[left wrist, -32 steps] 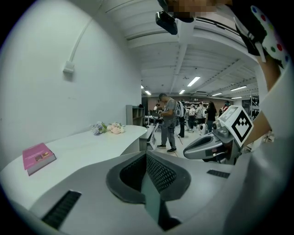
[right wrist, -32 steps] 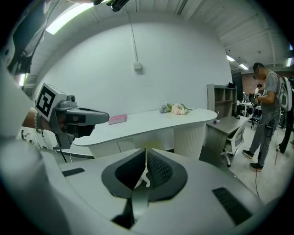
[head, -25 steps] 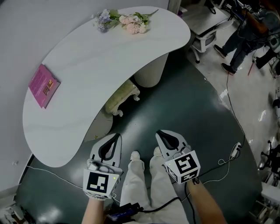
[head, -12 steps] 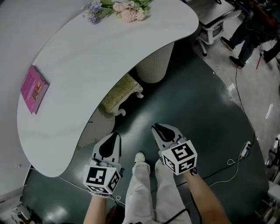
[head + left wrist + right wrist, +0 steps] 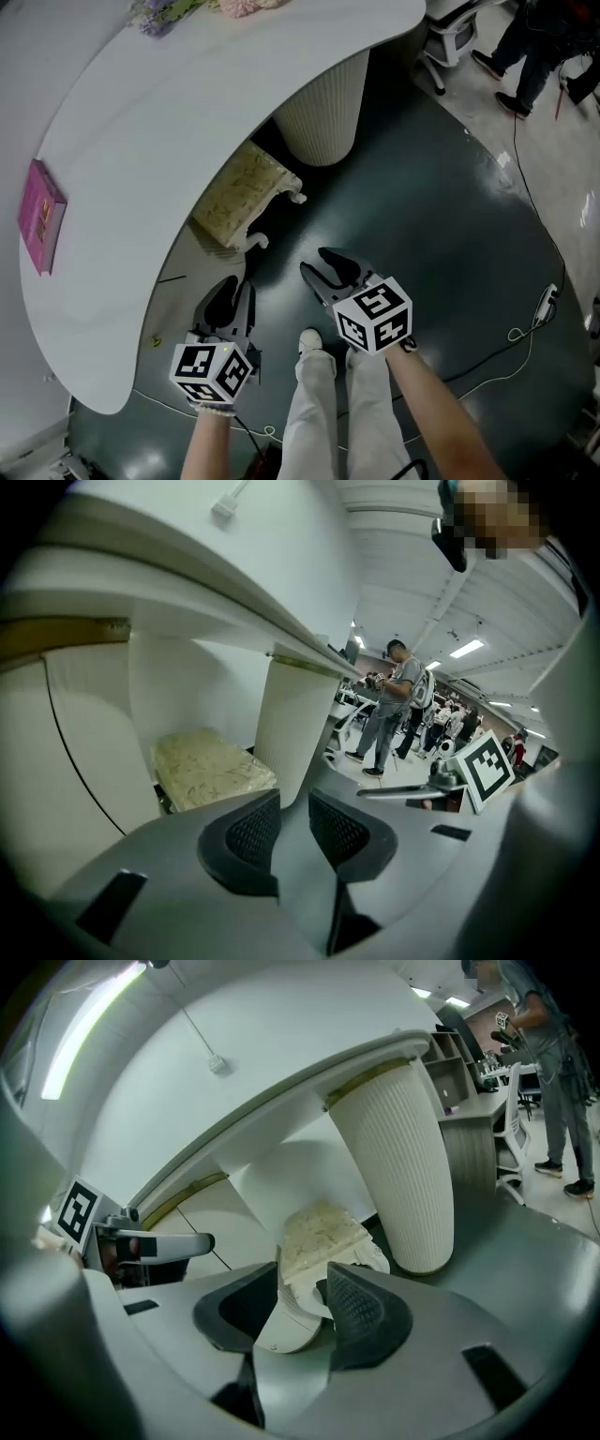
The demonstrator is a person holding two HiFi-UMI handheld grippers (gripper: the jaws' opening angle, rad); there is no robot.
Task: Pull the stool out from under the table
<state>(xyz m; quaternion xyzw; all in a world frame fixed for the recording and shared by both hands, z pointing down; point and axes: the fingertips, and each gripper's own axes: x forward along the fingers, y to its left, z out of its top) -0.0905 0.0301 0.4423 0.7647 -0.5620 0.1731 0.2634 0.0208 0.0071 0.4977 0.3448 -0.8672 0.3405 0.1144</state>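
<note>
as their jaws have just been opening a little, the left hand-held gripper [image 5: 232, 292] and right hand-held gripper [image 5: 317, 262] grip nothing. stool [image 5: 239, 192] sits under the desk [image 5: 141, 141].

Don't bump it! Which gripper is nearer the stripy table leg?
Right. The right gripper sits before the table leg; the left gripper farther, near the stool. Their jaws have just been opening, empty.

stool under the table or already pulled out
Under, not pulled out: the tabletop overhangs the stool, only its near side and legs showing.
</note>
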